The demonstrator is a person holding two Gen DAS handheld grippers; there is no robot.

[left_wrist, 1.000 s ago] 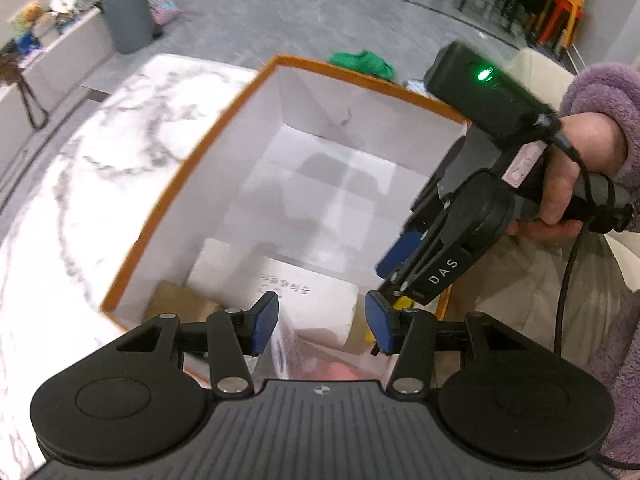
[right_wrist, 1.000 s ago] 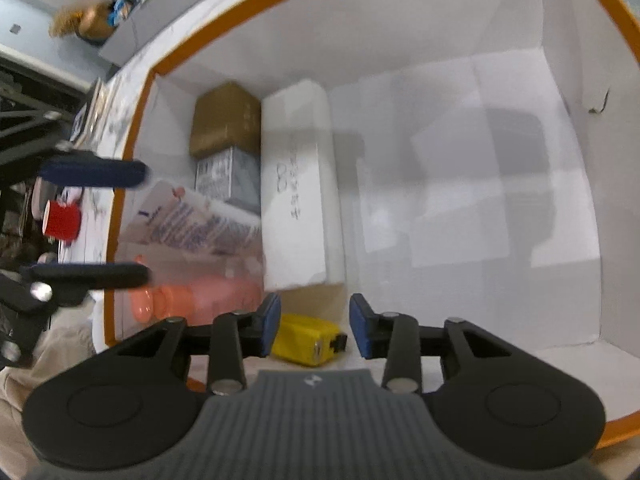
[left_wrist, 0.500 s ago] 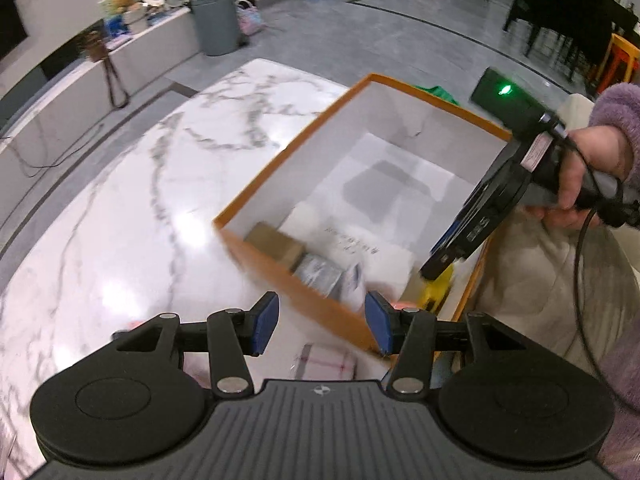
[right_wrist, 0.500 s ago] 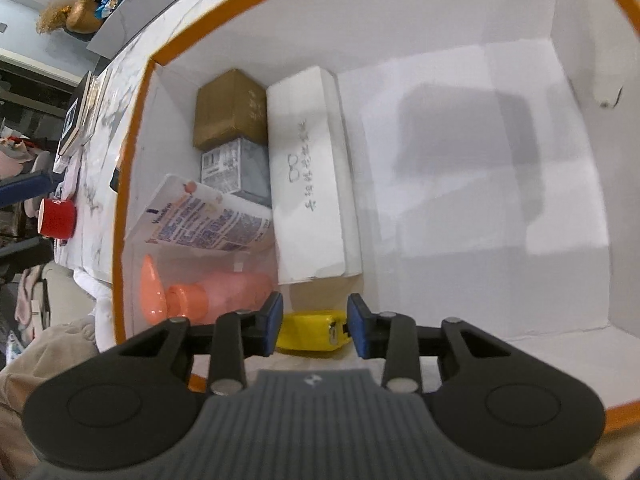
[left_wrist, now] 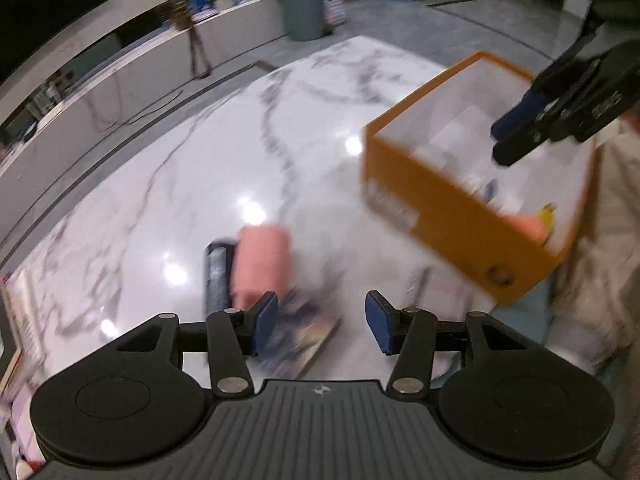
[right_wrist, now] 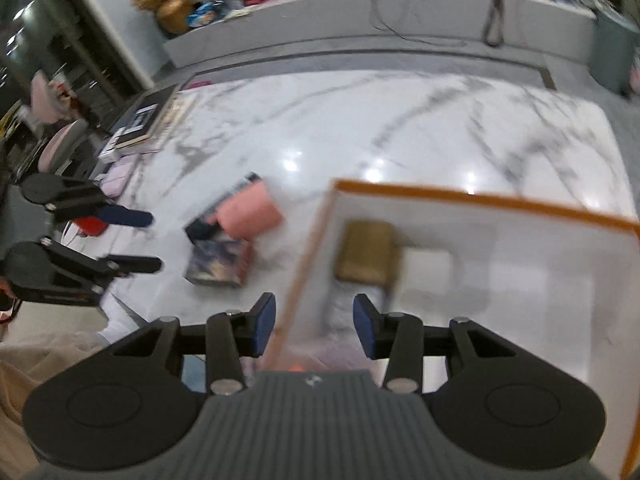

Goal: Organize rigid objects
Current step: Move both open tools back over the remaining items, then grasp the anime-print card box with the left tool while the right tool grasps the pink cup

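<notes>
Now, through the left wrist camera I see my left gripper [left_wrist: 319, 322] spread wide with nothing between its blue pads, hanging over the marble table [left_wrist: 224, 168]. I take the orange box [left_wrist: 460, 216] as my landmark: it stands to the right of the gripper and further off, its white inside open to view. Left of the box, flat on the marble, lies a pink box [left_wrist: 260, 266], with a dark tube-like item [left_wrist: 216, 276] tight against its left side and a dark printed book [left_wrist: 298, 334] just nearer to me, partly behind my left pad. Above the box's far right corner the right gripper [left_wrist: 502, 140] comes into frame with its fingers a little apart. Inside the box I can only make out smears of salmon and yellow near the right end; the blur is heavy, so I won't name them.

From the right wrist camera, my right gripper [right_wrist: 314, 324] is likewise spread and empty, straddling the left wall of the orange box [right_wrist: 480, 200]. In the box's near left corner sits a brown carton [right_wrist: 366, 254], with a white box [right_wrist: 426, 270] touching its right side. Left of the orange box, on the table [right_wrist: 360, 128], are the pink box [right_wrist: 250, 212] and the book [right_wrist: 218, 262]; further left still, the left gripper [right_wrist: 154, 242] shows its fingers parted.
</notes>
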